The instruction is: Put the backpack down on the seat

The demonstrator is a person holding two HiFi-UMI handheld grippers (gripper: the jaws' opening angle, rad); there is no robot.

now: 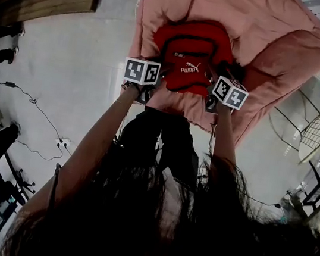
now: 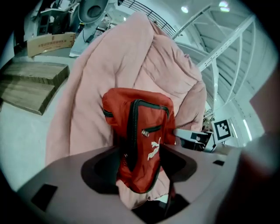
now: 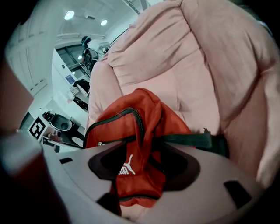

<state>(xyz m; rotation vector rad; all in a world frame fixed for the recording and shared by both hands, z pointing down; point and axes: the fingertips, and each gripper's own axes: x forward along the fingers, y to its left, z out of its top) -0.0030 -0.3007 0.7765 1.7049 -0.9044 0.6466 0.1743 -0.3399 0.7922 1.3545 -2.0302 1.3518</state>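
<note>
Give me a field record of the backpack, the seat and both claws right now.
backpack: red, black zips, white logo facing the person
seat: pink, cushioned; backpack lies against it
left claw: shut on backpack fabric
right claw: shut on backpack fabric
task state: backpack at the seat, not yet released

Left gripper (image 2: 141, 177) clamping red backpack (image 2: 141, 124), pink seat (image 2: 131, 57) behind

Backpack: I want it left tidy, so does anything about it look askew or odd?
Slightly. The red backpack is bunched up against the pink seat, pinched by the left gripper and right gripper, and its dark strap sticks out sideways.
</note>
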